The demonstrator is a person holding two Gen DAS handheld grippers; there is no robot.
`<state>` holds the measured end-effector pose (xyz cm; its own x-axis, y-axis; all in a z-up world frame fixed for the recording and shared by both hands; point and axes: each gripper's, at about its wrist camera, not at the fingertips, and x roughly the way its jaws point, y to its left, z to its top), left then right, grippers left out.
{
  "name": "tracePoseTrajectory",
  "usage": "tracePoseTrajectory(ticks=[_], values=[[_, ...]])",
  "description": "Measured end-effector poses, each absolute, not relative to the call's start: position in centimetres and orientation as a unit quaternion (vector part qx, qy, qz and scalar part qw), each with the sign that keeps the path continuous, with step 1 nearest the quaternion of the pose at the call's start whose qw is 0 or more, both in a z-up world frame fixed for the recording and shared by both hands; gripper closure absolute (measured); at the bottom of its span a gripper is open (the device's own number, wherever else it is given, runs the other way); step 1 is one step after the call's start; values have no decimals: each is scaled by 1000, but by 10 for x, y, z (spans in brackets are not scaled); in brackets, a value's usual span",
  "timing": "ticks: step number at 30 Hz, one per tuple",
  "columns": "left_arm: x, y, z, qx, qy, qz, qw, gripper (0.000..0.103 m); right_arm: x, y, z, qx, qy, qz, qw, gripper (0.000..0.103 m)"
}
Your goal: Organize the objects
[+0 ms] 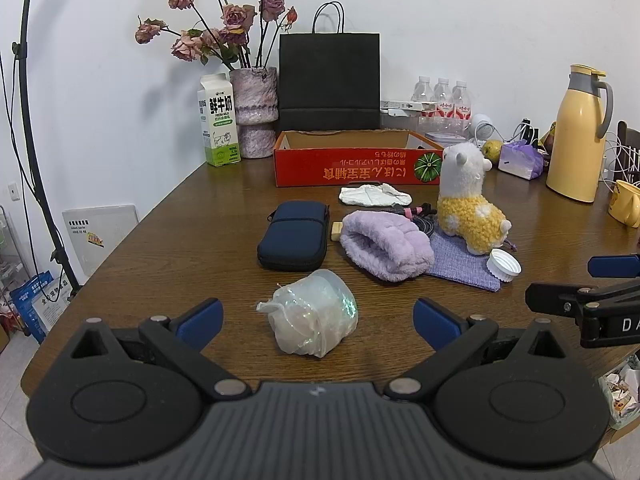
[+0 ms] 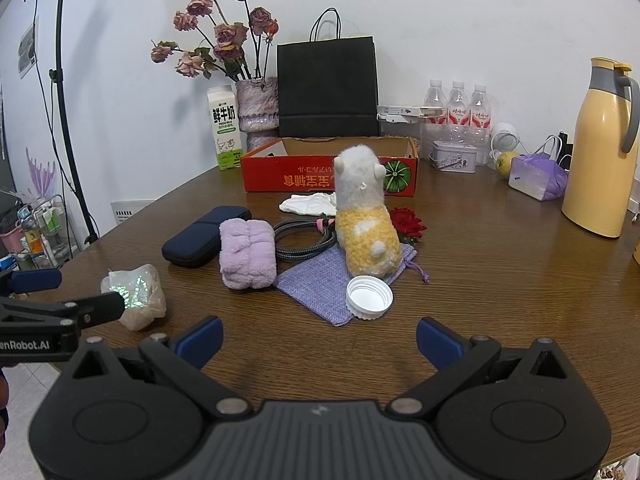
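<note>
The left gripper point(image 1: 318, 322) hangs low over the near edge of the wooden surface point(image 1: 168, 248), jaws spread wide with nothing pinched; a crumpled clear plastic bag point(image 1: 310, 312) lies on the wood just ahead, in line with the gap. The right gripper point(image 2: 320, 340) hovers beside it, jaws likewise spread and empty, with a white bottle cap point(image 2: 369, 297) just ahead at 12 o'clock, resting on the edge of a purple cloth pouch point(image 2: 320, 284). A plush alpaca point(image 2: 366, 220) stands upright on the far part of that pouch. At 9 o'clock of the alpaca sits a rolled lilac towel point(image 2: 247, 254), with a coiled cable point(image 2: 304, 238) between them; a dark blue zip case point(image 2: 204, 236) lies further out at 9 o'clock, just beside the towel. A white cloth point(image 2: 310, 205) and a red rose point(image 2: 407, 222) lie behind, and at 12 o'clock an open red cardboard box point(image 2: 288, 178) stands before a black paper bag point(image 2: 327, 88)
</note>
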<state>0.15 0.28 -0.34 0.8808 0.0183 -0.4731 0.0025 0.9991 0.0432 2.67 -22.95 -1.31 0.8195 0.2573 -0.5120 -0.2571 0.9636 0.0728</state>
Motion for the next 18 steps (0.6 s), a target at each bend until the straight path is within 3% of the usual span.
tracePoseTrajectory(ticks=[18], values=[[1, 3, -4, 23, 244, -5, 969, 0, 26, -229, -13, 0, 268, 135, 954, 0]])
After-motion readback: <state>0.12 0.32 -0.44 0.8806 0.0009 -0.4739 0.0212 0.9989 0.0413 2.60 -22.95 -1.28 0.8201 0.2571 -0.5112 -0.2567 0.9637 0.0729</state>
